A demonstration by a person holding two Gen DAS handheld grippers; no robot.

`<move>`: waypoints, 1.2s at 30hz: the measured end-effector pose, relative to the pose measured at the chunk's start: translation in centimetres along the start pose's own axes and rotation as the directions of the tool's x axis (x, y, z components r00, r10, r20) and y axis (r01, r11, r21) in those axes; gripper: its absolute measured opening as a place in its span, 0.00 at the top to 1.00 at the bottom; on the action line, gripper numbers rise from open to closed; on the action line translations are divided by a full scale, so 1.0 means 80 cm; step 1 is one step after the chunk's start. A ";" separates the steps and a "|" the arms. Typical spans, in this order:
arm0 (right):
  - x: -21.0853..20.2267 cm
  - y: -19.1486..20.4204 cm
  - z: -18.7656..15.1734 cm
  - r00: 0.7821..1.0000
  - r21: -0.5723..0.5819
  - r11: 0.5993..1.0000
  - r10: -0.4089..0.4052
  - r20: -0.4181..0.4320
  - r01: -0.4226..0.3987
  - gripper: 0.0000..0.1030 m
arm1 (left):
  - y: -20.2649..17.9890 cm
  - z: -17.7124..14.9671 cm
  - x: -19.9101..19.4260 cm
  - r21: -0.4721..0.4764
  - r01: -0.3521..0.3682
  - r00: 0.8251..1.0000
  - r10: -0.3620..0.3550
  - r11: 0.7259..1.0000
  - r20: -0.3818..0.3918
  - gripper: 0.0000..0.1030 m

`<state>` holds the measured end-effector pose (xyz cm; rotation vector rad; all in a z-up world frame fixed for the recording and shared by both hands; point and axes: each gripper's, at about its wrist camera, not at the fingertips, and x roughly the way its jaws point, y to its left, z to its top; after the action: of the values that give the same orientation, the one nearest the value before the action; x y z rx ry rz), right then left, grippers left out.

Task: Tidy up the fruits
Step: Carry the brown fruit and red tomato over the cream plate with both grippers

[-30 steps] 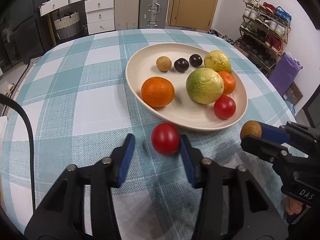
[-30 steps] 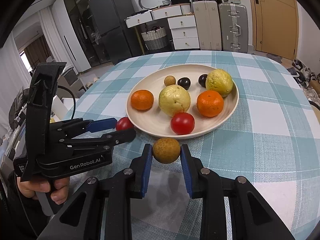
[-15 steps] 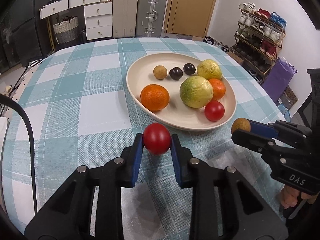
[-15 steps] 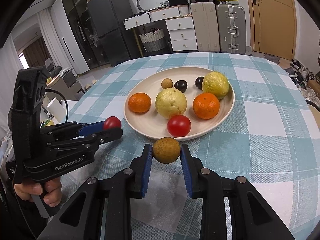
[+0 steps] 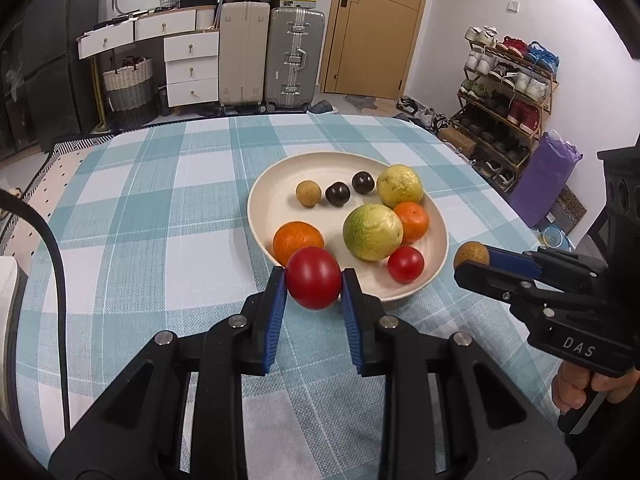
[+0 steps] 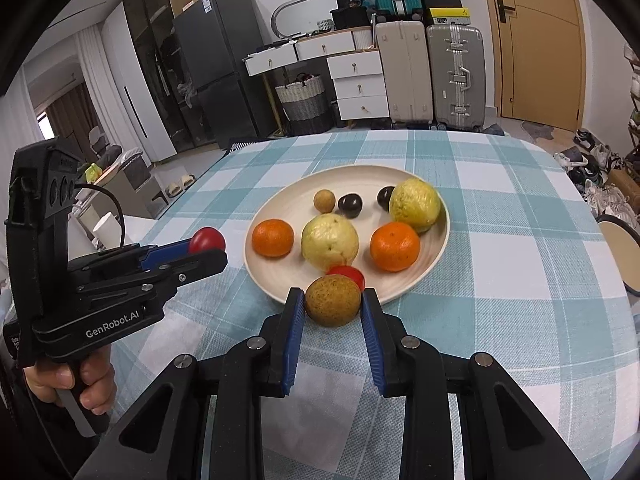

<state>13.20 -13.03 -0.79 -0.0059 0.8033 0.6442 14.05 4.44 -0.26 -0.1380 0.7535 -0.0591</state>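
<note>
My left gripper (image 5: 313, 280) is shut on a red tomato (image 5: 313, 277), held above the checked cloth just short of the near rim of the cream plate (image 5: 264, 192). My right gripper (image 6: 332, 302) is shut on a small brown round fruit (image 6: 332, 300), also lifted near the plate's (image 6: 276, 200) front edge. On the plate lie two oranges (image 5: 298, 238), two yellow-green guavas (image 5: 373, 232), a second tomato (image 5: 405, 264), a small brown fruit (image 5: 308, 193) and two dark round fruits (image 5: 338, 194). In the right wrist view the held brown fruit hides most of that second tomato (image 6: 348, 273).
The round table wears a teal and white checked cloth (image 5: 160, 216). A shoe rack (image 5: 508, 92) stands beyond the table's right side, suitcases (image 5: 294, 60) and white drawers (image 5: 192, 68) along the back wall. A black cable (image 5: 52, 264) runs down the left edge.
The left jaws shut on the red tomato, which lay on the cloth, and lifted it toward the plate's rim. The right gripper kept its hold on the brown fruit and barely moved.
</note>
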 end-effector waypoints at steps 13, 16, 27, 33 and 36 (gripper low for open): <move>0.006 -0.019 0.035 0.999 -0.005 1.000 0.000 0.041 0.000 0.72 | -0.003 0.028 0.008 0.015 -0.007 1.000 0.006 1.000 0.030 0.76; 0.014 -0.023 0.044 0.999 -0.010 1.000 0.008 0.041 -0.008 0.72 | -0.005 0.036 0.013 0.019 -0.010 0.999 0.009 1.000 0.034 0.76; 0.050 -0.027 0.066 1.000 -0.014 1.000 0.014 0.019 -0.014 0.72 | -0.011 0.059 0.049 0.047 -0.011 1.000 0.010 0.999 0.021 0.76; 0.063 -0.029 0.078 1.000 -0.023 1.000 0.020 0.014 -0.019 0.72 | -0.011 0.063 0.073 0.045 -0.010 1.000 0.010 0.999 0.002 0.76; 0.066 -0.030 0.081 1.000 -0.028 0.999 0.021 0.008 -0.021 0.72 | -0.010 0.064 0.081 0.047 -0.005 1.000 0.005 0.999 0.003 0.76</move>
<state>21.52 -10.57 -0.35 -0.0207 0.7869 0.6748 22.28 3.48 -0.88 -0.0916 0.7491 -0.0714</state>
